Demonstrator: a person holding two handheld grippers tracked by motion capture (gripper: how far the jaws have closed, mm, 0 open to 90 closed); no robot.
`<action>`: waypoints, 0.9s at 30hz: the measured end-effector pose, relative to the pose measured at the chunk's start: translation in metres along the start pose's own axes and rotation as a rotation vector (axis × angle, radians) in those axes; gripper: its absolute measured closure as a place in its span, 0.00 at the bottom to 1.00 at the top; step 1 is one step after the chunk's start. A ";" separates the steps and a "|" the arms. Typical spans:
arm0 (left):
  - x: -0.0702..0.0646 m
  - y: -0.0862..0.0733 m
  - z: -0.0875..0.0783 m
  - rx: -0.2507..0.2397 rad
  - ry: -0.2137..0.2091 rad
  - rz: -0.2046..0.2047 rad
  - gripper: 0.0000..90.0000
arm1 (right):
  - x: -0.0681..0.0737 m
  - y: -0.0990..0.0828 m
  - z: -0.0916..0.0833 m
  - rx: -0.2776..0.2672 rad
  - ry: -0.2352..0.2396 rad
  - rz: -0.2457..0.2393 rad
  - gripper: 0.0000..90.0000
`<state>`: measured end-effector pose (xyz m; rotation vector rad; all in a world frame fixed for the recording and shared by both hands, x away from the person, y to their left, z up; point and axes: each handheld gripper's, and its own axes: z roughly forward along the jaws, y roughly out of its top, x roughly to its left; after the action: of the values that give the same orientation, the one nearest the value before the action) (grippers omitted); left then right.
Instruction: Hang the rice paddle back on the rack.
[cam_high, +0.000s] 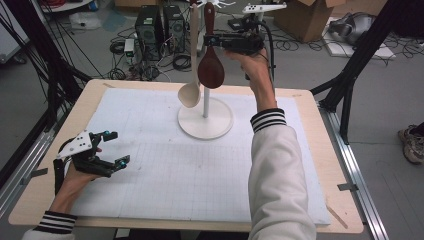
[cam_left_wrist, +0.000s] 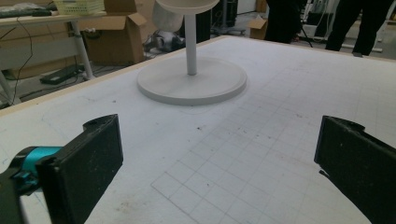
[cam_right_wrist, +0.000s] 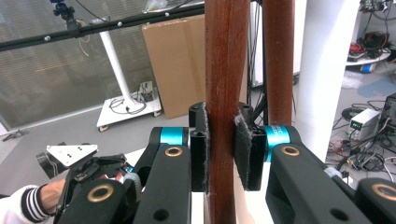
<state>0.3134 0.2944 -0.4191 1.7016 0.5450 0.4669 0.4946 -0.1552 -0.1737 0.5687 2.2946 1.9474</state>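
Right gripper (cam_high: 212, 41) raised above the worktop's (cam_high: 150, 165) far edge, fingers (cam_right_wrist: 200, 149) clamped on the handle of a dark wooden spoon (cam_high: 210, 67), bowl hanging down beside the white stand's (cam_high: 205, 120) pole. A pale wooden spoon (cam_high: 190, 92) hangs on the stand's other side. Left gripper (cam_high: 114, 148) rests near the worktop's left edge, fingers (cam_left_wrist: 88, 163) wide apart, nothing between them.

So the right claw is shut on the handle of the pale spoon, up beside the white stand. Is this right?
Not the pale spoon: the right claw is shut on the dark brown spoon, as the right gripper view shows. It is up beside the white stand, as you say.
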 end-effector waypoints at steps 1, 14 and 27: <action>0.000 0.000 0.000 0.002 -0.002 0.001 0.02 | 0.000 -0.001 0.000 -0.004 0.004 0.000 0.87; 0.001 0.000 -0.001 -0.002 -0.003 -0.003 0.02 | 0.002 -0.003 0.000 -0.013 -0.028 -0.032 0.83; 0.002 0.000 -0.001 -0.003 -0.005 -0.006 0.02 | 0.011 -0.004 -0.015 0.000 -0.108 -0.071 0.75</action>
<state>0.3139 0.2963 -0.4188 1.6979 0.5457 0.4589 0.4794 -0.1662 -0.1724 0.5702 2.2181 1.8385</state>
